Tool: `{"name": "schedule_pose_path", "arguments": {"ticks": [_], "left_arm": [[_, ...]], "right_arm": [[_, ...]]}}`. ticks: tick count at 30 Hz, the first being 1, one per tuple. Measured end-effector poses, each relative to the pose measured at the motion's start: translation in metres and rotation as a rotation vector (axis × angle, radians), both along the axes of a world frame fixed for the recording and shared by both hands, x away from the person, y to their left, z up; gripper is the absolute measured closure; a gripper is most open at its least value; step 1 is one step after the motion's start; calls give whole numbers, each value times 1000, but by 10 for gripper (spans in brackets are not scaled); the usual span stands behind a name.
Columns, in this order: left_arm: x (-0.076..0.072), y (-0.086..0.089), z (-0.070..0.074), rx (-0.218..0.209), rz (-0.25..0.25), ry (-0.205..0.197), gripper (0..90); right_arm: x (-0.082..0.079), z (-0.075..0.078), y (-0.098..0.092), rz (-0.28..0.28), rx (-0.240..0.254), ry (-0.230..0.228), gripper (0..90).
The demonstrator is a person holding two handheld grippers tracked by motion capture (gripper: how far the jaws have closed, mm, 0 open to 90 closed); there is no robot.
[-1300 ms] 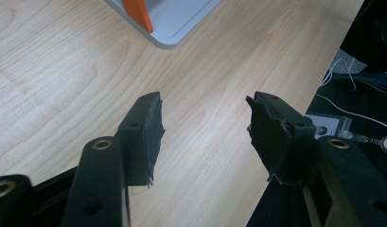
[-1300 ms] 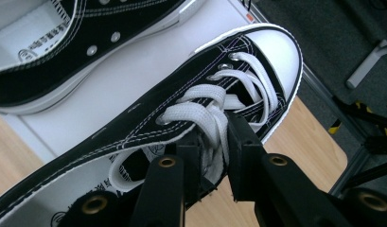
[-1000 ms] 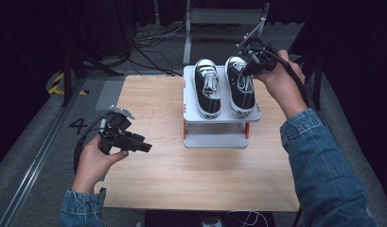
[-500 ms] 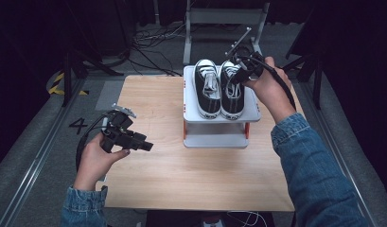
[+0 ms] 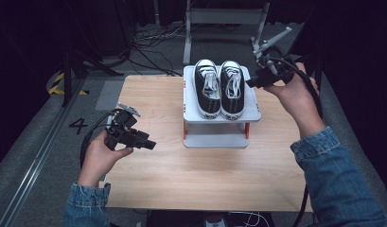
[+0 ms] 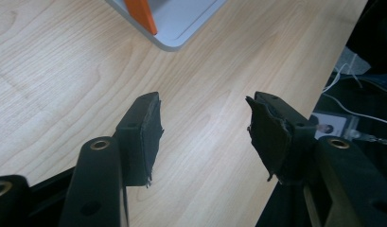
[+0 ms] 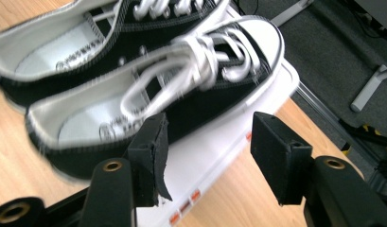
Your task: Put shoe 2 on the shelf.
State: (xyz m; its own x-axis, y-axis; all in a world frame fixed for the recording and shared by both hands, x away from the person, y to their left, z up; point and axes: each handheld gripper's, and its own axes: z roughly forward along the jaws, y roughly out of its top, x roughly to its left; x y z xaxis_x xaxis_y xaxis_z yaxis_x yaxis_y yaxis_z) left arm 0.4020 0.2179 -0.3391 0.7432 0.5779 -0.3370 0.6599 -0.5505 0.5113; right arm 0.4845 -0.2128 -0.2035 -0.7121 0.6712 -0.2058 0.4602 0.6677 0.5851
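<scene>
The pair of black canvas sneakers with white laces point(image 5: 219, 90) is sitting on the white two-tier rack point(image 5: 221, 124), light and soft-sided, best pinched at the stiffer heel collar, while the right gripper point(image 5: 255, 83), jaws just opening and empty, and the idle left gripper point(image 5: 148, 144) are both gaping.

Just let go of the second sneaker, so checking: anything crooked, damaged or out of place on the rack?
Nothing odd: both sneakers sit side by side, aligned, on the white rack. The right gripper, jaws just opened and empty, hangs beside them.

Bright lit table, dark surroundings — right gripper view motion-blurred.
</scene>
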Motion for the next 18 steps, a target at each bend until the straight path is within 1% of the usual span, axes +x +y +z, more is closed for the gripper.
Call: {"name": "schedule_pose_path", "arguments": {"ticks": [3,6,7,8,9,12,13,14,16,18], "left_arm": [[-1,-3,0,12,-1,-9,443],[-1,-5,0,20,6,-10,430],[-1,-5,0,20,6,-10,425],[-1,-6,0,27,8,-15,425],[0,-7,0,30,16,-16,415],[0,-7,0,36,21,-24,405],[0,-6,0,39,31,-26,405],[0,-5,0,41,42,-33,399],[1,-2,0,49,62,-45,397],[1,0,1,46,74,-49,395]], "right_arm": [[-11,-1,-17,-6,25,-4,471],[-22,-5,-33,-10,41,-3,466],[-22,-5,-33,-10,41,-3,466],[-25,-6,-36,-10,46,0,463],[-31,-10,-48,-22,58,4,462],[-38,-15,-64,-37,71,10,458],[-38,-15,-64,-37,71,10,458],[-43,-21,-72,-48,77,15,451],[-47,-26,-80,-59,83,17,439],[-50,-35,-87,-70,87,18,425]]}}
